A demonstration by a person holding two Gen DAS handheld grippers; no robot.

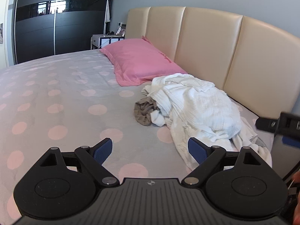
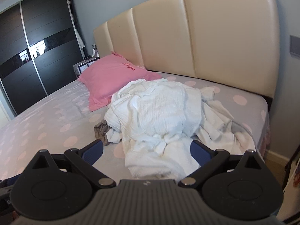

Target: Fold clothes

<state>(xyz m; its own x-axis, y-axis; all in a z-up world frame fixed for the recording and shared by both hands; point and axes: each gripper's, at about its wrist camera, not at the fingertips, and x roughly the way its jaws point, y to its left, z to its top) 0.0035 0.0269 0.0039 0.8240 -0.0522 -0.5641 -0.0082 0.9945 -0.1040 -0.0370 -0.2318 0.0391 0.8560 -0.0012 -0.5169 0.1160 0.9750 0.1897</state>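
Note:
A crumpled pile of white clothes (image 1: 198, 108) lies on the bed near the headboard, with a small grey-brown garment (image 1: 143, 112) at its left edge. The pile also shows in the right wrist view (image 2: 159, 120), as does the grey-brown garment (image 2: 101, 131). My left gripper (image 1: 150, 150) is open and empty, above the sheet just in front and left of the pile. My right gripper (image 2: 147, 150) is open and empty, with the near edge of the white pile between its fingers. The right gripper's tip shows at the right edge of the left wrist view (image 1: 279, 124).
The bed has a grey sheet with pink dots (image 1: 56, 97). A pink pillow (image 1: 138, 61) lies left of the pile against a beige padded headboard (image 1: 206, 43). A dark sliding wardrobe (image 1: 56, 22) and a nightstand (image 1: 105, 41) stand beyond. The bed's right edge (image 2: 266, 123) drops to the floor.

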